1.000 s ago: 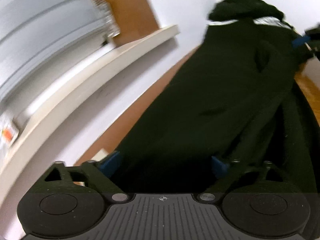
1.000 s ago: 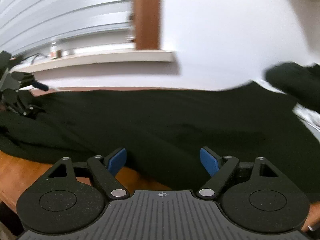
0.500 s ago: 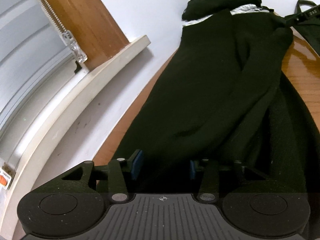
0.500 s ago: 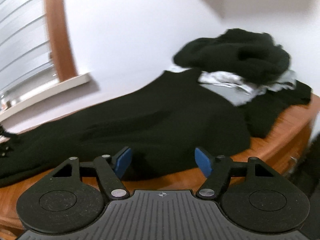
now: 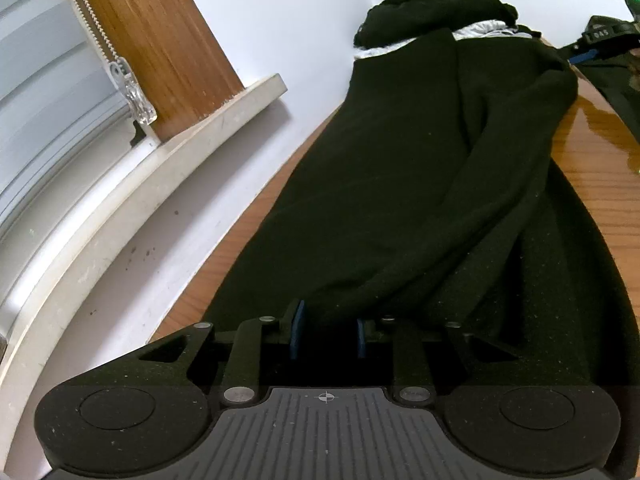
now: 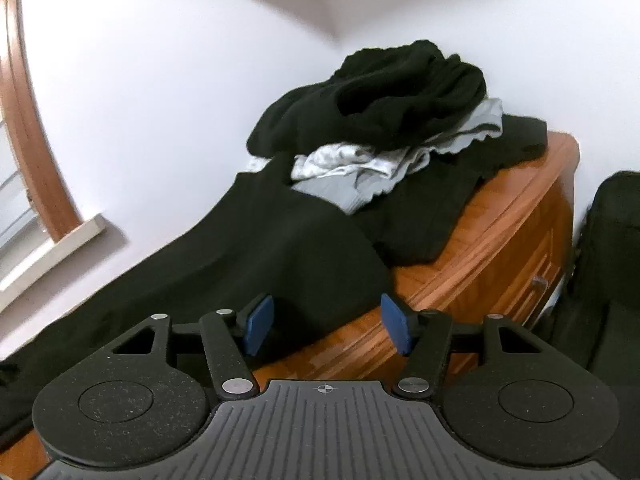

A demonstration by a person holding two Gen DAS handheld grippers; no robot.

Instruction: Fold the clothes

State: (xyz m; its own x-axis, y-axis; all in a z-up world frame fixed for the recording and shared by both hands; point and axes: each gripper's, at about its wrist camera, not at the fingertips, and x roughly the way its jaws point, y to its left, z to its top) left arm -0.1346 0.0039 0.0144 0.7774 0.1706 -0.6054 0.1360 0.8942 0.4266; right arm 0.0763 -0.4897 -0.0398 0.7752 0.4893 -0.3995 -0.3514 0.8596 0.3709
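A long black garment (image 5: 400,180) lies stretched along the wooden top (image 5: 592,140), with a sleeve folded over it. My left gripper (image 5: 330,334) is at its near end. Its jaws are closing, and dark cloth fills the narrow gap between the blue pads. In the right wrist view the same garment (image 6: 260,248) ends in a rounded corner at the top's front edge. My right gripper (image 6: 326,324) sits there, its jaws closing with the cloth's edge between the pads (image 6: 258,324) but clear of them. That right gripper (image 5: 588,54) also shows at the far end in the left wrist view.
A pile of clothes (image 6: 400,100), black knit over a grey-white piece (image 6: 360,168), sits on the garment's far end by the wall. A stone window sill (image 5: 140,184) and wooden frame (image 5: 160,40) run along the left. A dark bag (image 6: 612,240) stands beyond the dresser's edge.
The left jaws narrowed around the garment's near end. The right gripper swung along the garment toward the clothes pile, rolled, and its jaws narrowed a little.
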